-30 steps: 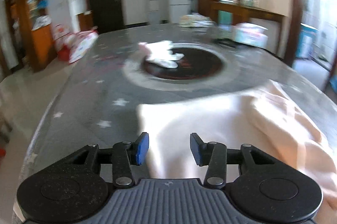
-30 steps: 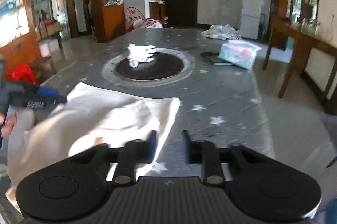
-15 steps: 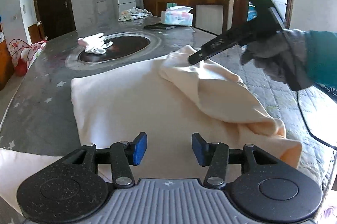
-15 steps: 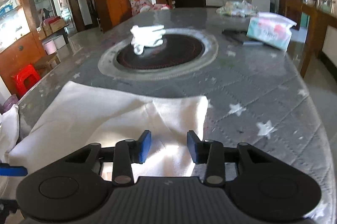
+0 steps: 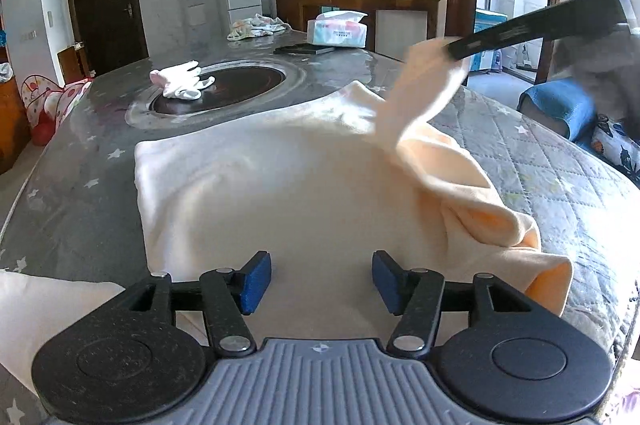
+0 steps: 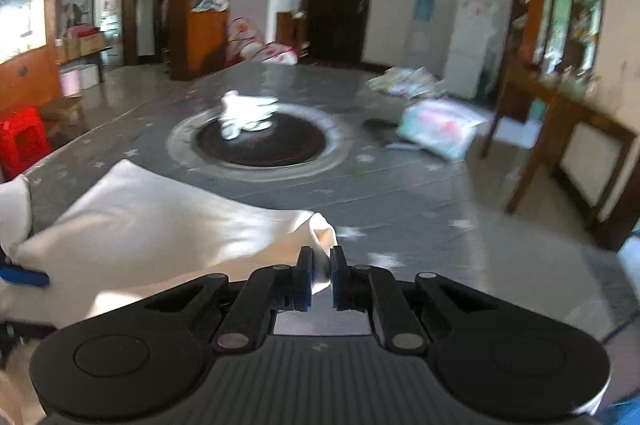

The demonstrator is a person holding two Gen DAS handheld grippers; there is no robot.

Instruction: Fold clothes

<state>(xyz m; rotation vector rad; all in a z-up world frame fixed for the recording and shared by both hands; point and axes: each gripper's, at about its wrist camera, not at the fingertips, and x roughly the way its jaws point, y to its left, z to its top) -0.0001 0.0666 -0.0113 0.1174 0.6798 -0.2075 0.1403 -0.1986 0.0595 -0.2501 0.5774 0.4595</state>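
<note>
Cream garment (image 5: 304, 193) lies spread over the near end of the table (image 5: 80, 185), mostly flat, rumpled and bunched toward the right edge; right gripper (image 6: 320, 279) pinched on one corner, lifting it off the surface; left gripper (image 5: 321, 279) spread wide above the cloth, holding nothing.

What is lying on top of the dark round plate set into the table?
A crumpled pair of white gloves lies on the left part of the dark round plate. The rest of the plate shows bare; what the gloves cover cannot be seen.
</note>
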